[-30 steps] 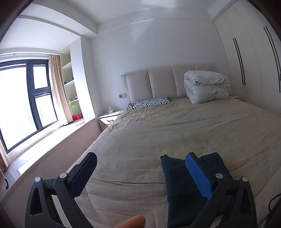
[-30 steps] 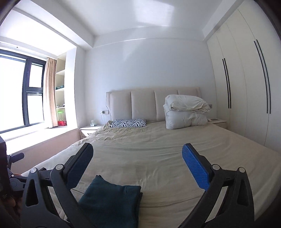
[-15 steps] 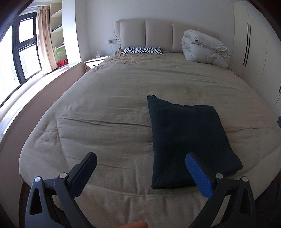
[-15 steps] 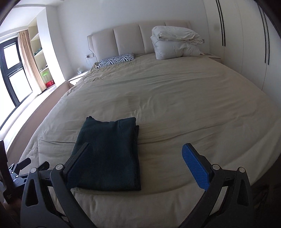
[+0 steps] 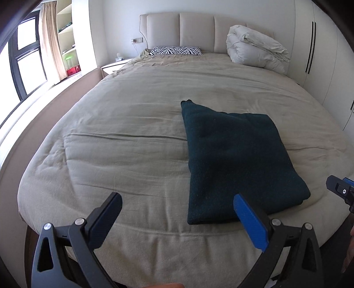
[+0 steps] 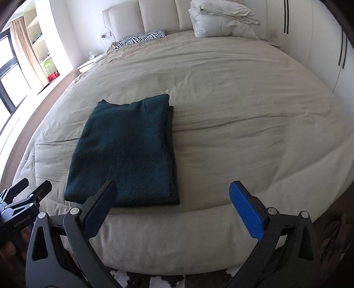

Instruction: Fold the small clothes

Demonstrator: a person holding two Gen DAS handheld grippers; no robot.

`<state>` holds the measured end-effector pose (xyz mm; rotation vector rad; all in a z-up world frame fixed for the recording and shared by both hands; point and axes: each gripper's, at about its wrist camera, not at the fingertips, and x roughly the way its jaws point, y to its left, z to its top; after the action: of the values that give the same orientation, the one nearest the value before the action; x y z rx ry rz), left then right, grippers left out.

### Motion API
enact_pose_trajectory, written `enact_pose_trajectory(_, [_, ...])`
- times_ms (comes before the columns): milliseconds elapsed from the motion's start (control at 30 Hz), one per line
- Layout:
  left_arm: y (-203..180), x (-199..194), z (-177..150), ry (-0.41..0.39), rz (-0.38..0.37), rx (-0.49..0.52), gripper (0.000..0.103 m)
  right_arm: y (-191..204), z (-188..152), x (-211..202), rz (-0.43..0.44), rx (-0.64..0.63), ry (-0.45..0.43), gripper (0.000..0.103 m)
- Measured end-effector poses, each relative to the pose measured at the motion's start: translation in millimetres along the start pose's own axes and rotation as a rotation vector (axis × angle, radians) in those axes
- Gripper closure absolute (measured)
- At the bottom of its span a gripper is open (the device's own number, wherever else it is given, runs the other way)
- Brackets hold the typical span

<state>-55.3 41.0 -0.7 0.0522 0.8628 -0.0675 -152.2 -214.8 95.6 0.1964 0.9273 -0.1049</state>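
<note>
Folded garment (image 6: 126, 150) flat on bed (image 6: 243, 110)

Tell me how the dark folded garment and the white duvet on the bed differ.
The dark garment is deep teal; the white duvet is off-white. The garment lies flat and thin near the foot of the bed; the duvet is a puffy bundle against the headboard. Both are folded and rest on the bed.

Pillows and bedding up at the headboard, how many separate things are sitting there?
2. A zebra-striped pillow lies at the left of the headboard, and a folded white duvet is piled at the right. Anything under the bedcover would be hidden.
</note>
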Motion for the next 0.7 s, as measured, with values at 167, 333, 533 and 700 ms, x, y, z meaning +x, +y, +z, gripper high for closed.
enact_pose_trajectory(167, [2.9,0.0,0.7,0.005,-0.008,-0.014,0.0,3.3,-5.8,2.9,-0.012,-0.015,0.013,0.0])
enact_pose_trajectory(333, [3.3,0.6,0.4,0.008,-0.006,-0.015,0.0,7.2,-5.2,-1.1,-0.027,-0.036,-0.001,0.0])
enact_pose_trajectory(533, [1.3,2.5,-0.6,0.017,-0.002,-0.024,0.0,9.4,-4.8,-1.5,-0.026,-0.036,-0.004,0.0])
enact_pose_trajectory(700, [-1.6,3.7,-0.7,0.02,0.003,-0.023,0.0,10.5,-4.9,-0.7,-0.025,-0.036,-0.004,0.0])
